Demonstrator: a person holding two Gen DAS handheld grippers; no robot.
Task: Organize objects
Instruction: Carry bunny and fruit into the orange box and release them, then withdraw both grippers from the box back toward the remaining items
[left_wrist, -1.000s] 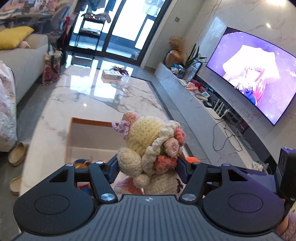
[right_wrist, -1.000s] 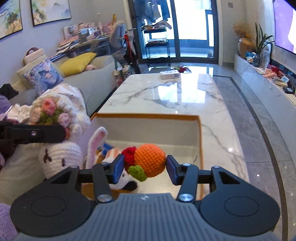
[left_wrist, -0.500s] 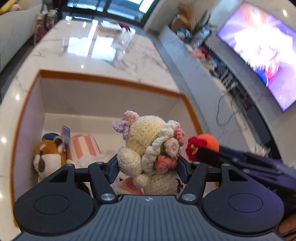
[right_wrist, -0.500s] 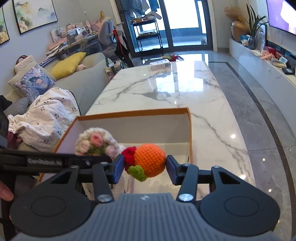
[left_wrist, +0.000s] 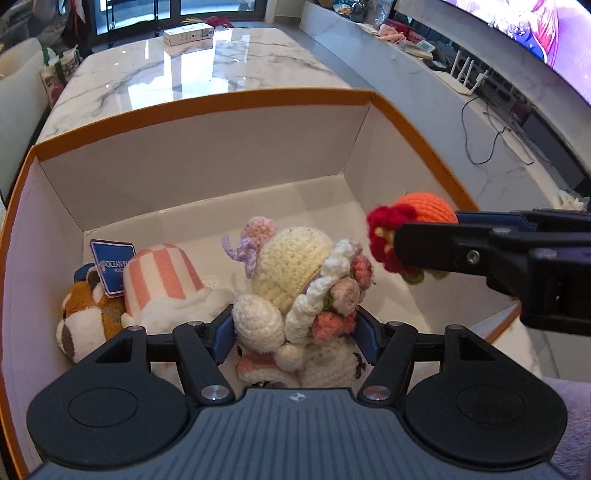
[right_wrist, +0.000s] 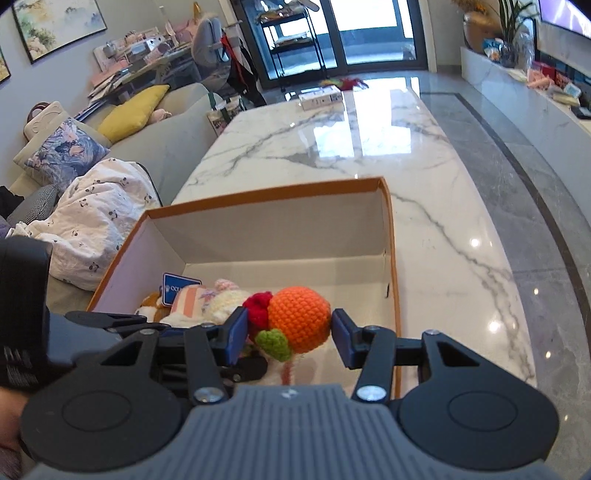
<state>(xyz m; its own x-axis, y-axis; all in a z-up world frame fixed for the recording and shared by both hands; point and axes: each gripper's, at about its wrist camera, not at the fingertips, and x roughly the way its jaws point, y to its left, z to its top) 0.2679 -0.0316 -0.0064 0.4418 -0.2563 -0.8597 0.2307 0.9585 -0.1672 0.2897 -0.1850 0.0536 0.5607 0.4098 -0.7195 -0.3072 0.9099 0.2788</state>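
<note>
A cream crochet doll (left_wrist: 291, 266) with a flower wreath sits between the pads of my left gripper (left_wrist: 295, 332), low inside the orange-rimmed cardboard box (left_wrist: 221, 101). The jaws are opening, and both pads still touch the doll. My right gripper (right_wrist: 290, 332) is shut on an orange crochet ball (right_wrist: 299, 319) with a red flower and green leaf. It holds the ball above the box (right_wrist: 266, 192), to the right of the doll. In the left wrist view the ball (left_wrist: 428, 208) hangs over the box's right wall.
A pink-striped plush (left_wrist: 162, 269) and a brown-and-white plush (left_wrist: 85, 317) with a blue tag (left_wrist: 110, 266) lie in the box's left part. The box stands on a marble table (right_wrist: 369, 147) with a small white carton (right_wrist: 319, 98) at its far end. A sofa (right_wrist: 159, 144) is left, a TV (left_wrist: 535, 26) right.
My left gripper has tipped down and sunk with the doll into the box. The right gripper with the orange ball has come in over the box's right side.
</note>
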